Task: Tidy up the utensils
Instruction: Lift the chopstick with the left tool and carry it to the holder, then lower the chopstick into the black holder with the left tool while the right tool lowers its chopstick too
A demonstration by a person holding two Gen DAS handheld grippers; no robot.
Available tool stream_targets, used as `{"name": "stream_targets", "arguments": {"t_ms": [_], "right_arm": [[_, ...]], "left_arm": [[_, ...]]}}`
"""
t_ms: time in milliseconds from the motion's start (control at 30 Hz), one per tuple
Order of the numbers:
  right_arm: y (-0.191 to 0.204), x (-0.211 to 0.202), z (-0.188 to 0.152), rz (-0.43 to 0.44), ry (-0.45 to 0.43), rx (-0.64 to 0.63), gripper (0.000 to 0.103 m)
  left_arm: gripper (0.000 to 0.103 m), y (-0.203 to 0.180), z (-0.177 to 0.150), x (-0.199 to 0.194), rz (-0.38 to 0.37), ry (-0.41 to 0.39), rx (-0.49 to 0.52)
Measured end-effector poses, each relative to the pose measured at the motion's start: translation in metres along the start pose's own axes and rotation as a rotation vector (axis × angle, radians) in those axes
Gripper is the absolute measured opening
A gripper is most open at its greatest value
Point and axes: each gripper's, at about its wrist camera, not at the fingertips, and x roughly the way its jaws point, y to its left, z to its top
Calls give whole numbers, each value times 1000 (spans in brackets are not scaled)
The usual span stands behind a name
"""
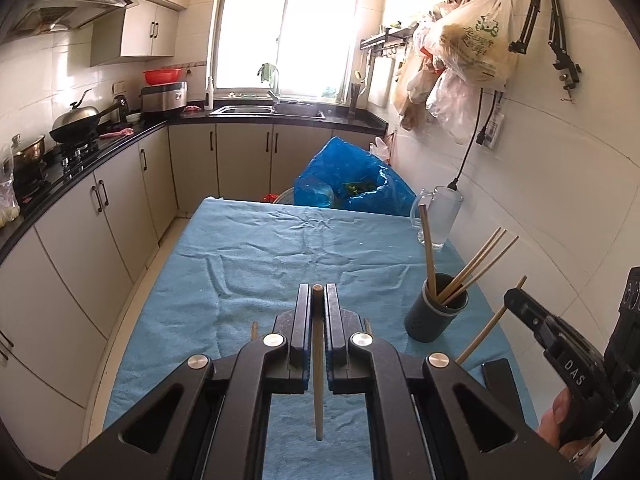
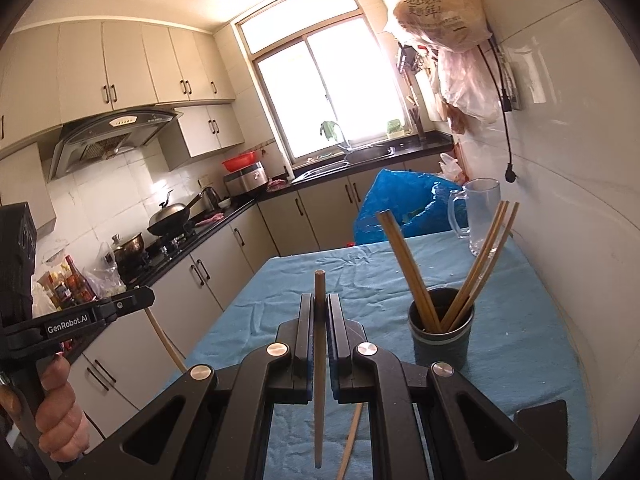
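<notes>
left wrist view shows the left tongs clamped on one chopstick, above the blue-clothed table. right tongs likewise pinch a second chopstick. the dark holder, with several chopsticks in it, stands near the table's right edge, before a glass mug. probably best: tip each stick upright over the holder's mouth, lower it between those already in, then release.

A: Where does the holder sit?
B: On the table, right side, chopsticks standing in it. Glass mug behind it, by the wall.
A: Beyond the table?
B: Bag, then the sink counter.
</notes>
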Motion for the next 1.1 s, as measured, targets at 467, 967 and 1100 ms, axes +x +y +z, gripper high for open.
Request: {"name": "stream_targets", "arguments": {"t_ms": [467, 967, 1100], "right_arm": [[-39, -39, 34, -45, -82, 106, 6], [-76, -73, 91, -147, -258, 140, 6], [-87, -63, 103, -165, -265, 156, 6]], "left_arm": [[5, -38, 30, -3, -83, -25, 58], [5, -105, 93, 19, -186, -75, 107], [5, -119, 110, 31, -201, -86, 99]]}}
